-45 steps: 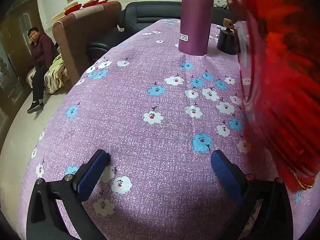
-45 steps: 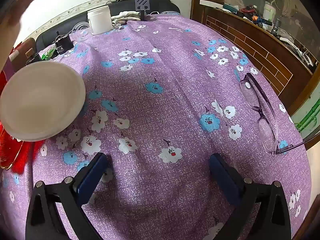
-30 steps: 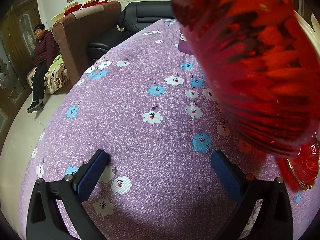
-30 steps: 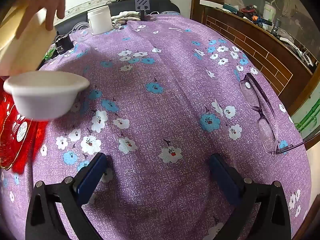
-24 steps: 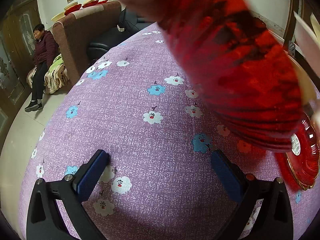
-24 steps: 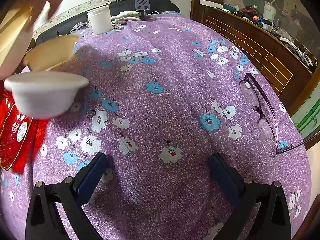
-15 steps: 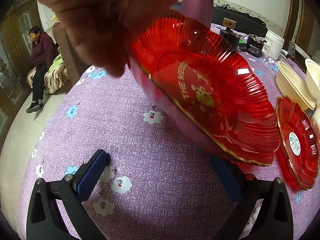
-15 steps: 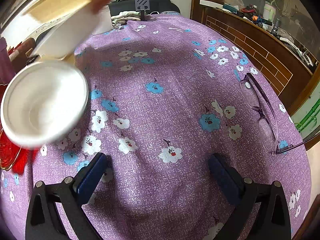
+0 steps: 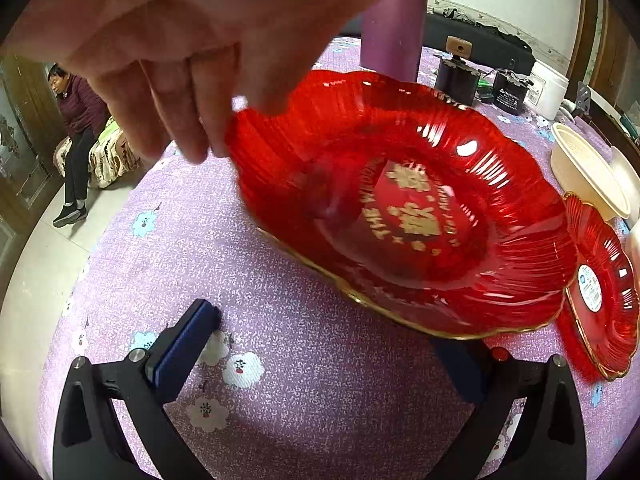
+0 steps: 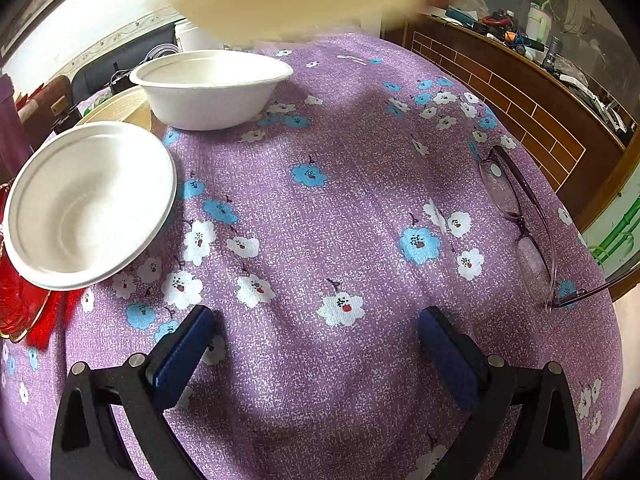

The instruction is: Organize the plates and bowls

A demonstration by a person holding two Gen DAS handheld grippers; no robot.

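Both the left gripper and right gripper are resting spread and empty. Mid-frame, a bare hand is lowering a red plate; white bowls are waiting upper left. Approaching rims level seems wise.

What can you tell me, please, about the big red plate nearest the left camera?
The red plate looks like clear ribbed plastic with a scalloped, gold-edged rim and gold lettering in its well. A bare hand grips its far-left edge, holding it tilted over the purple flowered cloth. It hides one finger tip of the open left gripper.
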